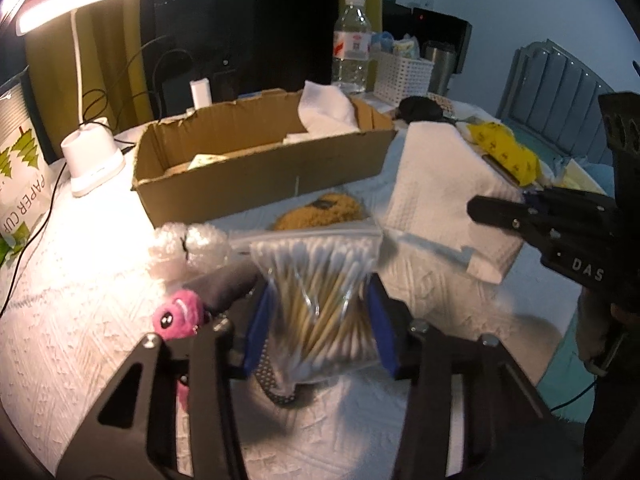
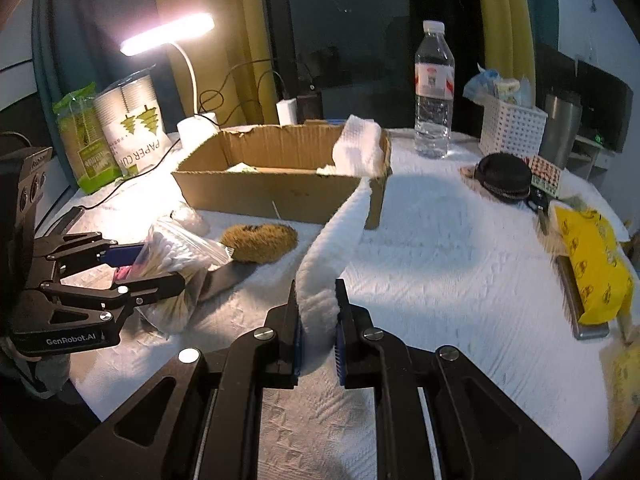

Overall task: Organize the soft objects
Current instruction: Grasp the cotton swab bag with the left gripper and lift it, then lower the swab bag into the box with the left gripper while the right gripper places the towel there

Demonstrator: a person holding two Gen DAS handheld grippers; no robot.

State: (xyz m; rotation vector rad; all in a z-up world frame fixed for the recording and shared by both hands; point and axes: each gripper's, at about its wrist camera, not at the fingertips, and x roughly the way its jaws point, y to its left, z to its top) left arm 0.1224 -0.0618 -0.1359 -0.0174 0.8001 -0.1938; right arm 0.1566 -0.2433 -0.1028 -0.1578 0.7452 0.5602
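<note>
- Left wrist view: the left gripper (image 1: 318, 316) has its jaws closed on a clear zip bag of cotton swabs (image 1: 316, 280), blue pads pressing both flanks; the bag's lower end is lost in glare and blur between the jaws.
- A small pink plush toy with black eyes (image 1: 178, 312) sits just left of the left jaw, its lower half hidden behind the linkage; a dark object beside it cannot be identified.
- Ahead of the jaws a brown fuzzy plush (image 1: 320, 212) is half hidden by the bag's zip edge; beyond it stands an open brown cardboard box (image 1: 256, 176) with a white cloth (image 1: 326, 110) over its far right corner.
- Ahead and right of the jaws, a folded white towel (image 1: 444, 184) lies on the white textured tabletop (image 1: 80, 280); the right gripper (image 1: 496, 212) reaches in from the right edge, its far side cut off.
- Right wrist view: the right gripper (image 2: 318, 320) pinches the near end of that white towel (image 2: 332, 248) between narrow jaws; the towel rises ahead toward the box's (image 2: 280, 188) near right corner.
- Open tabletop (image 2: 440, 248) spreads right of these jaws up to a yellow printed packet (image 2: 592, 264) at the right edge.
- Left of them, the left gripper (image 2: 160, 264) grips the swab bag (image 2: 172, 256), with the brown plush (image 2: 258, 242) just beyond.
</note>
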